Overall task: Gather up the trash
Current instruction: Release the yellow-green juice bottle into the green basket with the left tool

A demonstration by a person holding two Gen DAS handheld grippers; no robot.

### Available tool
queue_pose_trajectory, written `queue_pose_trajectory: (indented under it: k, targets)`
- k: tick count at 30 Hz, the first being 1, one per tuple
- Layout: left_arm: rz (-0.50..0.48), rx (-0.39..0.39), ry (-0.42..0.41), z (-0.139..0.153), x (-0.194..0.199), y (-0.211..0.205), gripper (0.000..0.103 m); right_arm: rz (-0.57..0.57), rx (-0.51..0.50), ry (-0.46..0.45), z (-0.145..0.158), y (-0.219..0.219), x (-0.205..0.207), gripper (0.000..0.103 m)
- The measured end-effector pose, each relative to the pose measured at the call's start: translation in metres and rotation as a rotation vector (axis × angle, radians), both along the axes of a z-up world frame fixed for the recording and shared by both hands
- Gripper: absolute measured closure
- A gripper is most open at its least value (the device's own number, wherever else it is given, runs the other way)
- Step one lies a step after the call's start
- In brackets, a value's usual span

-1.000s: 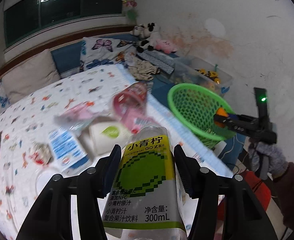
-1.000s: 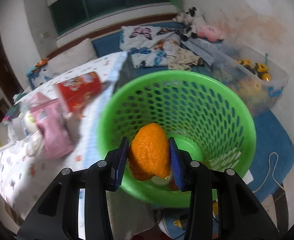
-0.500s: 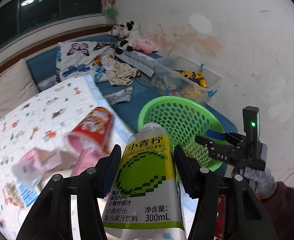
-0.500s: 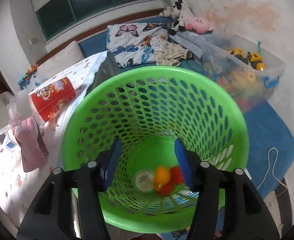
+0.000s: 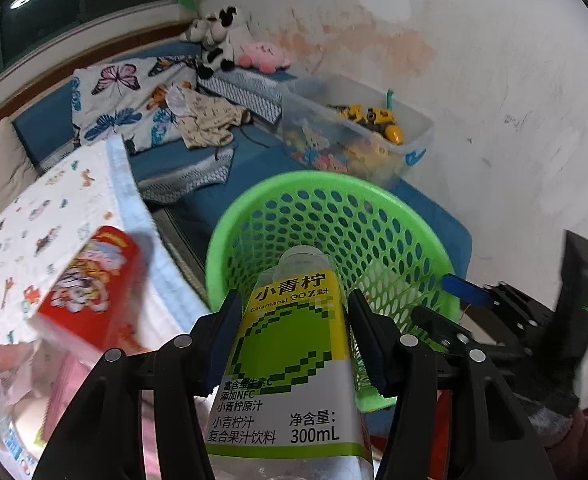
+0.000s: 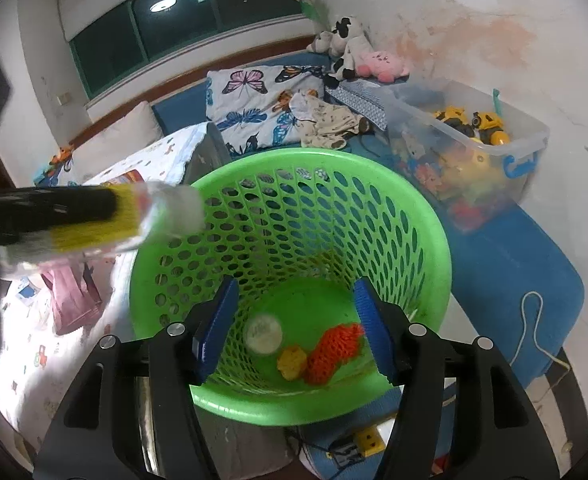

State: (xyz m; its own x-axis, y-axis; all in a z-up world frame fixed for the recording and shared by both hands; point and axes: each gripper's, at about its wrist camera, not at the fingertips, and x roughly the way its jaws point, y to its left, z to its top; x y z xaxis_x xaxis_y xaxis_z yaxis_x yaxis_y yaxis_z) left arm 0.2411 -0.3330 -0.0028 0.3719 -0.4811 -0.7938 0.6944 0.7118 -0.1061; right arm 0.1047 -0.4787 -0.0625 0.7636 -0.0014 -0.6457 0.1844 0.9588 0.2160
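left tongs [image 5: 294, 344] clamped on a clear juice bottle [image 5: 290, 364] with a yellow-green label, pads pressing both sides of the label, bottle's top end aimed over the near rim of the green basket [image 5: 378, 204]. seen from the right wrist view, same bottle [image 6: 134, 220] blurred, reaching in from the left edge above the basket's left rim, carried by dark tongs.

right tongs [image 6: 294, 328] opening, nothing between the blue pads, poised above the basket's mouth [image 6: 434, 216] and looking down inside. in the left wrist view, right tongs [image 5: 450, 300] just beside the basket's right wall, one blue pad showing.

on the basket floor: an orange net bag [image 6: 336, 352], a small yellow-orange lump [image 6: 292, 362] touching it, and a round pale lid [image 6: 263, 335] just beside the lump.

on the patterned bed cover [image 5: 34, 216] left of the basket: a red snack box [image 5: 94, 288] lying tilted near the edge, pink packaging [image 5: 54, 376] below it, blurred.

behind the basket: a clear plastic bin [image 6: 470, 140] of toys with blue latches, on a blue mat [image 6: 514, 264]. further back, a butterfly pillow [image 6: 254, 108], crumpled cloth [image 6: 330, 124], plush toys [image 6: 354, 56] against the stained wall. white cord [image 6: 534, 328] looping over the mat's right end.
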Motion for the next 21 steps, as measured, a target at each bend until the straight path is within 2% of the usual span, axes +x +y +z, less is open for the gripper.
queue_pose_trajectory:
  k: [11, 13, 14, 15, 21]
  targets:
    - [-0.012, 0.052, 0.041, -0.029, 0.011, -0.031, 0.050, -0.031, 0.030, 0.016, -0.009, -0.005, -0.011, 0.041]
    - [-0.014, 0.032, 0.045, -0.025, 0.011, -0.032, 0.045, -0.035, 0.033, 0.017, -0.009, -0.004, -0.013, 0.041]
    - [-0.012, 0.027, 0.045, -0.023, 0.011, -0.032, 0.036, -0.036, 0.033, 0.017, -0.009, -0.004, -0.013, 0.041]
    - [-0.010, 0.015, 0.039, -0.019, 0.010, -0.031, 0.034, -0.036, 0.031, 0.016, -0.008, -0.004, -0.014, 0.041]
    - [0.012, -0.028, -0.005, 0.003, -0.007, -0.004, 0.034, -0.012, 0.025, -0.001, 0.000, 0.007, -0.019, 0.041]
